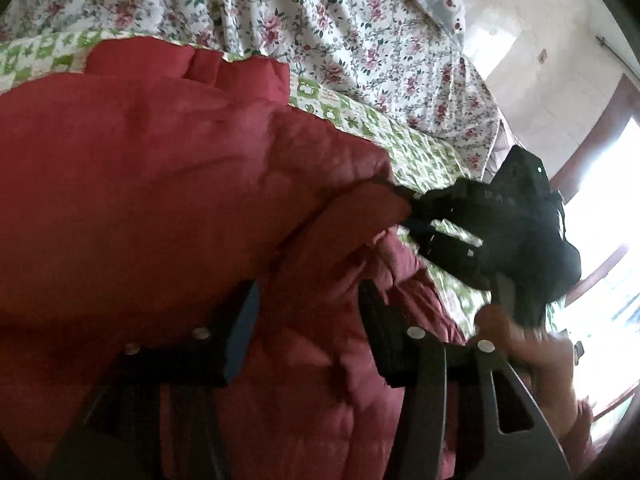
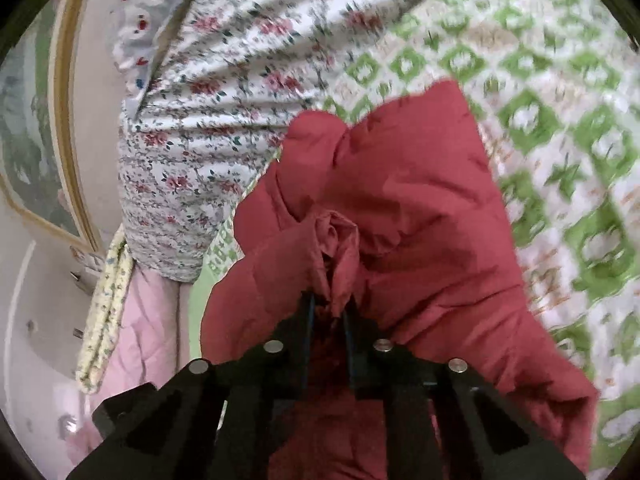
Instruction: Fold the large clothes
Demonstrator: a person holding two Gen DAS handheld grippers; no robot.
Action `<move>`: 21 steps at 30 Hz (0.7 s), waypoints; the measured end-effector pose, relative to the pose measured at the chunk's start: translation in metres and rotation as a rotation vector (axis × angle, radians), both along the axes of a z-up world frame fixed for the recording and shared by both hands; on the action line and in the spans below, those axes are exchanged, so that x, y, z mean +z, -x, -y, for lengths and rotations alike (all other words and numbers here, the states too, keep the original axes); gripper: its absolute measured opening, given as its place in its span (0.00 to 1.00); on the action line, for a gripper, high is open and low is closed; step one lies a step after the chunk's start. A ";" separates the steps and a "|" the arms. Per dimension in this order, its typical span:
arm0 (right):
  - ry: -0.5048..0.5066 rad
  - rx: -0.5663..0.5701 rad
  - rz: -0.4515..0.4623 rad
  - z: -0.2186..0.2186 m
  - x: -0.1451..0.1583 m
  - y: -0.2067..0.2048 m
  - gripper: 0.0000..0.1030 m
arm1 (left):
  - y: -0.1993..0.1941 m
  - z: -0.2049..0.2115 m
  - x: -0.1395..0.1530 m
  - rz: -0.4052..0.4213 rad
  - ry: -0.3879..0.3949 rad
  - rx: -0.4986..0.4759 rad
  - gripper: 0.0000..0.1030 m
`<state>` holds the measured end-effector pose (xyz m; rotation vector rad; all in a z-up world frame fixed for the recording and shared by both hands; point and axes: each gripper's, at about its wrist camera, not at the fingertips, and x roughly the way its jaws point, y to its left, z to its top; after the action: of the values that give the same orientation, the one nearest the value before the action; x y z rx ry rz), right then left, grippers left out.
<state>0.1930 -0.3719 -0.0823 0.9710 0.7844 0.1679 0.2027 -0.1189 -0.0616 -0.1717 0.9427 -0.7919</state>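
A large red padded jacket (image 1: pixel 152 184) lies bunched on a bed with a green-and-white patterned sheet (image 1: pixel 416 140). My left gripper (image 1: pixel 308 316) is open, its two fingers wide apart with red jacket fabric between and under them. In the right wrist view my right gripper (image 2: pixel 330 304) is shut on a bunched fold of the red jacket (image 2: pixel 400 184), which hangs lifted over the green patterned sheet (image 2: pixel 560 128). The right gripper also shows in the left wrist view (image 1: pixel 404 200), pinching a jacket edge at the right.
A floral quilt (image 1: pixel 320 28) is piled at the back of the bed, also in the right wrist view (image 2: pixel 216 92). A pink blanket (image 2: pixel 140 320) hangs at the bed's left side. A bright window (image 1: pixel 608 208) is on the right. A framed picture (image 2: pixel 36 152) hangs on the wall.
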 end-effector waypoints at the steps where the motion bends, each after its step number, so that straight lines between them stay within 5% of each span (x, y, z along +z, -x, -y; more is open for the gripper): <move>1: 0.016 -0.006 0.012 0.002 0.005 0.003 0.11 | 0.000 -0.008 0.004 0.007 -0.001 0.005 0.49; 8: 0.180 0.002 0.035 0.004 0.032 0.009 0.09 | -0.035 -0.081 0.034 0.091 -0.052 0.171 0.49; 10: 0.271 -0.014 0.019 0.004 0.036 0.011 0.00 | -0.056 -0.100 0.036 0.086 -0.065 0.230 0.49; 13: 0.360 -0.042 -0.006 0.009 0.035 0.011 0.00 | -0.085 -0.118 0.029 0.065 -0.101 0.280 0.49; 16: 0.359 -0.061 -0.053 0.012 0.027 0.011 0.04 | -0.105 -0.123 0.009 -0.008 -0.099 0.255 0.48; 21: 0.442 -0.017 0.067 -0.021 0.060 0.015 0.06 | -0.096 -0.107 -0.011 0.001 -0.189 0.235 0.49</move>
<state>0.1781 -0.3514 -0.0219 0.5507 0.7123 0.0090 0.2992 -0.0122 -0.0728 -0.1150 0.9707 -0.4837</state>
